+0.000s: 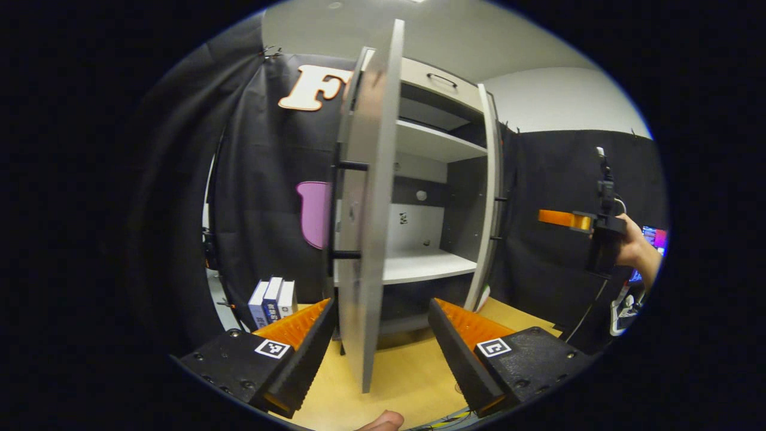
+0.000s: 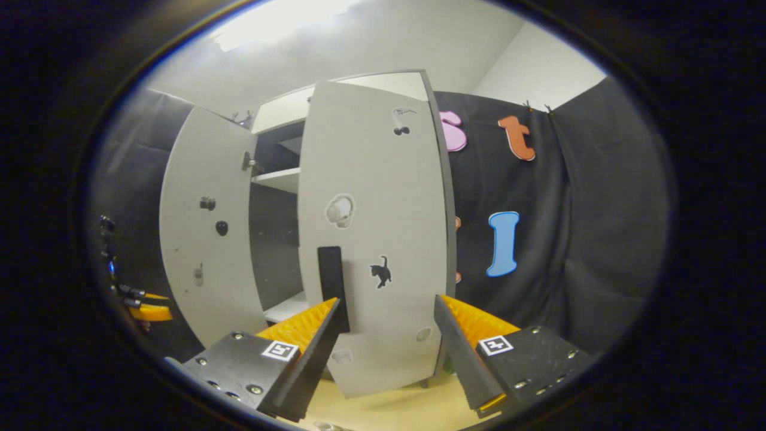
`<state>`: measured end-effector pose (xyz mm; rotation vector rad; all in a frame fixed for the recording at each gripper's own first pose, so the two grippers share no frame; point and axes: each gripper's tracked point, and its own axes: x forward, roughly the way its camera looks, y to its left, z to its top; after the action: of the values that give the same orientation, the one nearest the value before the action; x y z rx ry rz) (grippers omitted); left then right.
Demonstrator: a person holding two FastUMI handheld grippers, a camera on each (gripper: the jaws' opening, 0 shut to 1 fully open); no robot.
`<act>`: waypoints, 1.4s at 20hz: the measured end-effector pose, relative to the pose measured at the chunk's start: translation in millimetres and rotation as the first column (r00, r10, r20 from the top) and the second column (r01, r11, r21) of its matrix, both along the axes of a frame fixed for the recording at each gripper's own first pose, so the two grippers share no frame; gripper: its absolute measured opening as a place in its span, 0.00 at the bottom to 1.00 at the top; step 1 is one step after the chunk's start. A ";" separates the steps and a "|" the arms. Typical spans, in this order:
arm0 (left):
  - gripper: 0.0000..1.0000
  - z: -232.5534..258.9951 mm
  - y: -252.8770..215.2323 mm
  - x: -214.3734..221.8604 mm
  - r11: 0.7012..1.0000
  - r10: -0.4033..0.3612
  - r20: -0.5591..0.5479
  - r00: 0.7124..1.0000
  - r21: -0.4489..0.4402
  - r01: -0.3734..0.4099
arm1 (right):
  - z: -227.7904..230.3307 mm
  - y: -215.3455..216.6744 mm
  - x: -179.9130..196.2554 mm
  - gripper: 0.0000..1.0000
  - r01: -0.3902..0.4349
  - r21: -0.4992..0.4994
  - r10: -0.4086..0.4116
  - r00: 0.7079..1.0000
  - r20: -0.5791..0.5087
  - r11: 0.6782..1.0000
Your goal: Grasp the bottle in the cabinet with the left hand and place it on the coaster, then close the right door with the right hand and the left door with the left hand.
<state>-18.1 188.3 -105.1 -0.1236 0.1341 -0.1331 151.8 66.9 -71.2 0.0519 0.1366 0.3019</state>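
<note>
In the left gripper view, the left gripper (image 1: 380, 335) sits at the bottom centre with its fingers spread wide and nothing held; the edge of the grey left cabinet door (image 1: 371, 197) stands upright in the gap between them, without touching either finger. This door carries a black bar handle (image 1: 335, 209) on its left face. Behind it the grey two-door cabinet (image 1: 443, 149) shows bare white shelves (image 1: 428, 265), and the right cabinet door (image 1: 492, 197) is seen edge-on at centre right. The cabinet stands on a light wooden table (image 1: 407, 371). Three upright books (image 1: 272, 301) stand at lower left. At the right edge, a hand (image 1: 637, 245) holds the other gripper up against the black cloth. I cannot find the bottle or the coaster in either view.

In the right gripper view, the right gripper (image 2: 386, 347) is also wide open and empty at the bottom centre, facing the sticker-covered outer face of the right cabinet door (image 2: 374, 227), which stands slightly ajar. The left door (image 2: 203, 221) hangs open at left.
</note>
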 end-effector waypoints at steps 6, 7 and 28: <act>0.96 28.5 92.6 77.6 0.972 0.223 0.007 0.975 0.068 -0.223 | -17.3 -12.6 -65.6 0.97 -0.010 -0.105 0.004 0.998 -0.056 0.994; 0.96 38.3 105.4 90.0 0.965 0.250 0.023 0.968 0.070 -0.251 | -19.7 -13.0 -75.2 0.94 -0.007 -0.107 -0.001 0.997 -0.071 0.994; 0.92 71.9 -10.9 142.6 0.989 0.143 0.007 0.990 0.034 -0.143 | 21.7 -95.0 -178.3 0.96 0.209 0.047 -0.211 0.977 0.042 0.977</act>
<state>124.6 177.3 -33.1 -0.0983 0.1228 0.0124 -26.5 -28.1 -49.4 0.1005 0.0776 0.0941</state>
